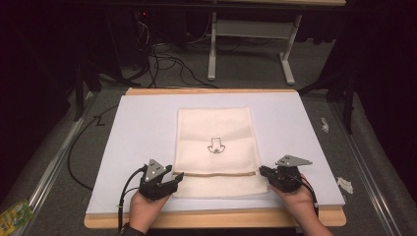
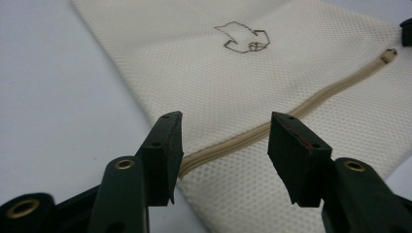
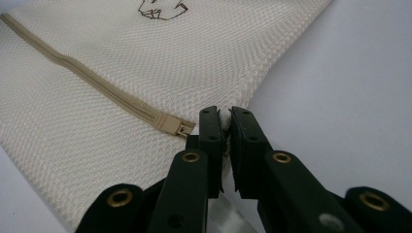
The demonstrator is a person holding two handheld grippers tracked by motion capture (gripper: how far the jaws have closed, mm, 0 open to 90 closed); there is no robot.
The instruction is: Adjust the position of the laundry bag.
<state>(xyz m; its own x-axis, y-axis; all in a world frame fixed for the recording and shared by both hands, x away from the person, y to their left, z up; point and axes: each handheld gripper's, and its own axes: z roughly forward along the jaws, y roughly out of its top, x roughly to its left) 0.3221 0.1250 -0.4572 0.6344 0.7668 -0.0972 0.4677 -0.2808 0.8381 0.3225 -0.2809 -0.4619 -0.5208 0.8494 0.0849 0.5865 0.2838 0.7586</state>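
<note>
Nearest the camera, two hands come up from the lower edge of the high view, each holding a black two-jaw gripper. The left gripper (image 1: 178, 178) sits at the near left edge of a cream mesh zip bag (image 1: 215, 147), its jaws spread apart with a wide gap between them; in the left gripper view the jaws stand on either side of the left end of the bag's tan zipper (image 2: 286, 115), and whether they touch the cloth cannot be told. The right gripper (image 1: 262, 171) is at the bag's near right edge, its jaws pressed together on a small fold of the mesh hem, just beside the tan zipper pull (image 3: 180, 128) at that end of the zipper. A grey three-cornered plate tops each gripper, and a black cable trails back from each along the forearm.

The bag lies flat in the middle of a pale lavender-white sheet (image 1: 142, 128) that covers a light wooden board (image 1: 211, 218). The zipper runs across the bag's near part, from one gripper to the other. Beyond it, near the bag's centre, is a small dark outline drawing (image 1: 215, 145).

Farther off, past the board, grey carpeted floor carries loose black cables (image 1: 167, 61) and the white metal legs of a table frame (image 1: 212, 54). Small white scraps (image 1: 345, 185) lie on the floor to the right of the board.
</note>
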